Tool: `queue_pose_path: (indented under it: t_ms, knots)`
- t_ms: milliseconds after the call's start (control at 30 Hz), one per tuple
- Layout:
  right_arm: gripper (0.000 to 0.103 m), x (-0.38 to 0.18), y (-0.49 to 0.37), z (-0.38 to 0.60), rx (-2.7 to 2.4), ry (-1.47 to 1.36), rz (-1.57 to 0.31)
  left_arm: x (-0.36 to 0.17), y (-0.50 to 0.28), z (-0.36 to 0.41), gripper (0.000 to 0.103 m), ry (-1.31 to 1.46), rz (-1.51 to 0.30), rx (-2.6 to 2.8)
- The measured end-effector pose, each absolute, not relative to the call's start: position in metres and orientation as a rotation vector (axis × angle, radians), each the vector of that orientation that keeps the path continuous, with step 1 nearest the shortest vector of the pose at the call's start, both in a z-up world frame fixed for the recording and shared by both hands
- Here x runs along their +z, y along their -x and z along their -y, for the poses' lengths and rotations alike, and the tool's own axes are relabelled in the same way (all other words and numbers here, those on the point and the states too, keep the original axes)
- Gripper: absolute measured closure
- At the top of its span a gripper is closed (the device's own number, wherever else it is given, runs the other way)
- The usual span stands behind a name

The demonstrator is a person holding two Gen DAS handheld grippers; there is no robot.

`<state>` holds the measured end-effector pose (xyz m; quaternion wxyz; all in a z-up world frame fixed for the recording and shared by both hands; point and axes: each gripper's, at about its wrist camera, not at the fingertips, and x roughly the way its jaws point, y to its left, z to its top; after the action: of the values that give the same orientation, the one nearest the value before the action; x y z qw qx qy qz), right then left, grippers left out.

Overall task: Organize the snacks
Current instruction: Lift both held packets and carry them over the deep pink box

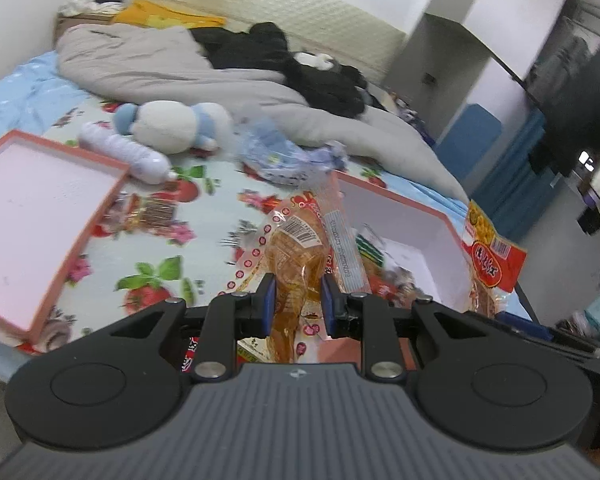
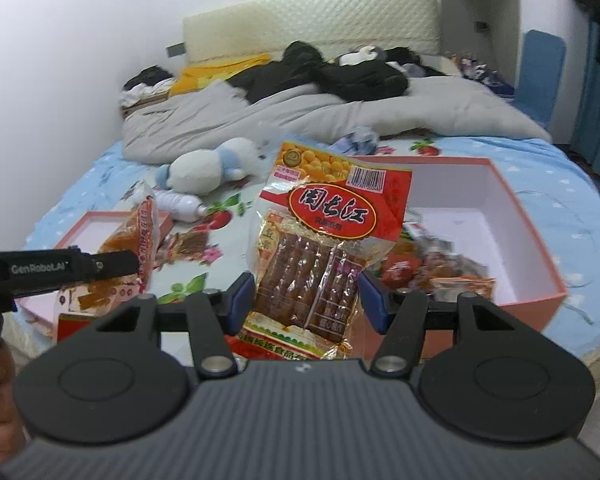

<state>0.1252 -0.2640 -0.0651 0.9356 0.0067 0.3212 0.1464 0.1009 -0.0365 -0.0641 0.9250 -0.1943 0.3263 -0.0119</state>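
From your left wrist view, your left gripper [image 1: 299,300] clamps a clear orange snack bag [image 1: 296,252] above the near edge of the pink box [image 1: 400,200]; the red packet [image 1: 494,256] shows only at that box's right.

From your right wrist view, your right gripper [image 2: 307,300] grips that red packet left of the box, whose blurred contents are unreadable.

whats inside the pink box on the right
The pink box holds a few snack packets piled at its near left corner; the rest of the white floor shows bare. The red snack pack in the right gripper hides that corner's edge.
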Motion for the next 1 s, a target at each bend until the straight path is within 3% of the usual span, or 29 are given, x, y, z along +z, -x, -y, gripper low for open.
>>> queue_pose_path:
  t_ms: [567,1000]
  knots:
    - [0.043,-0.076,-0.136,0.329,0.149,-0.072,-0.697,-0.071,-0.148,0.128,0.076,0.330,-0.732,-0.232]
    - [0.043,-0.107,-0.228,0.365,0.110,-0.091,-0.765,-0.107,-0.270,0.178,0.076,0.294,-0.847,-0.289]
